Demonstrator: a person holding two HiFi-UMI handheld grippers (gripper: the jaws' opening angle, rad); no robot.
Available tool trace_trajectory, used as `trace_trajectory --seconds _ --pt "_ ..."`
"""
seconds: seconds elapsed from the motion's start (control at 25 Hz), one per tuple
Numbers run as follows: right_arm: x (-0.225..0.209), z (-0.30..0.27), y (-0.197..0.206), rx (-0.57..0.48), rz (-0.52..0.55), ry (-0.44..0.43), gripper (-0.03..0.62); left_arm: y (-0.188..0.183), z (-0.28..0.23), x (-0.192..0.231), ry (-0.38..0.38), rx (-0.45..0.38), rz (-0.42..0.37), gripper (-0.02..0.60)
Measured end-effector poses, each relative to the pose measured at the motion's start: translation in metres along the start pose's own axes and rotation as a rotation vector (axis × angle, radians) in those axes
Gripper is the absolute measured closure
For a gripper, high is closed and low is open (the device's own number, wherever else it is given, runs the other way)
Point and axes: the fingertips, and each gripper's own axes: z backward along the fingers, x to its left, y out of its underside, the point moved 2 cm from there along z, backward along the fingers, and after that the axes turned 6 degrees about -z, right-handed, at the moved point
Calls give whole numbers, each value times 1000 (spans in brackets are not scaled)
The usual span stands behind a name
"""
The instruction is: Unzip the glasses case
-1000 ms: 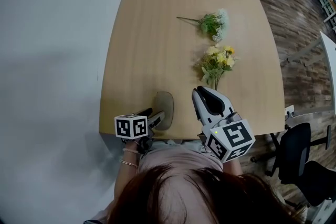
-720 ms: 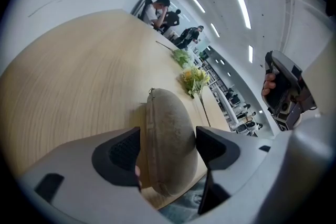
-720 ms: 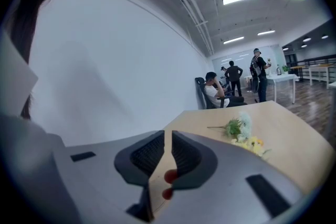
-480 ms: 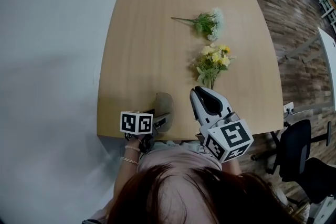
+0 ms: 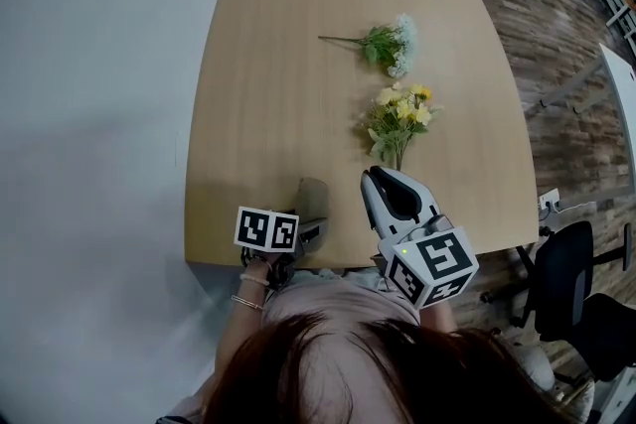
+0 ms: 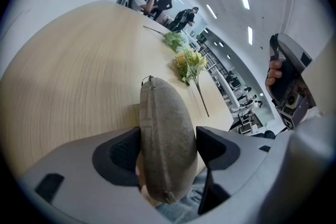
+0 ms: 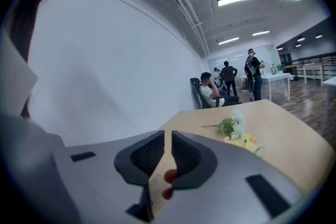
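Slippage risk: left claw, jaws just spread astride the unclamped glasses case, may nudge it off the table edge; right claw pressed together, empty.

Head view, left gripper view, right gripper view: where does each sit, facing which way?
Head view: on the head, steeply down at table; hair, left gripper, right gripper show.
Left gripper view: on left gripper, along jaws just opened round glasses case.
Right gripper view: on right gripper, jaws together, toward wall.
Shared: flowers, all three.
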Motion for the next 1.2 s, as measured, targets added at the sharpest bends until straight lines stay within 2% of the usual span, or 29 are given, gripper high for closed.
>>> trace_trajectory --seconds 0.2,0.48,0.76,0.92,1.08,1.2 --pt "-4 3 -2 -14 -12 15 546 12 -17 -15 7 113 -60 264" --pt "-13 9 -3 -28 -22 44 546 17 -33 -28 27 171 -122 277" --pt "-21 11 -1 -29 -31 65 546 15 -32 -27 23 170 -141 293" --pt "-19 11 1 -30 -32 63 546 9 -26 -20 -28 145 -199 295" --pt "-14 11 1 -30 -32 50 546 4 -15 -21 -42 107 -220 295" --pt "-7 12 1 -32 -30 36 546 1 -3 -23 -75 94 -282 295"
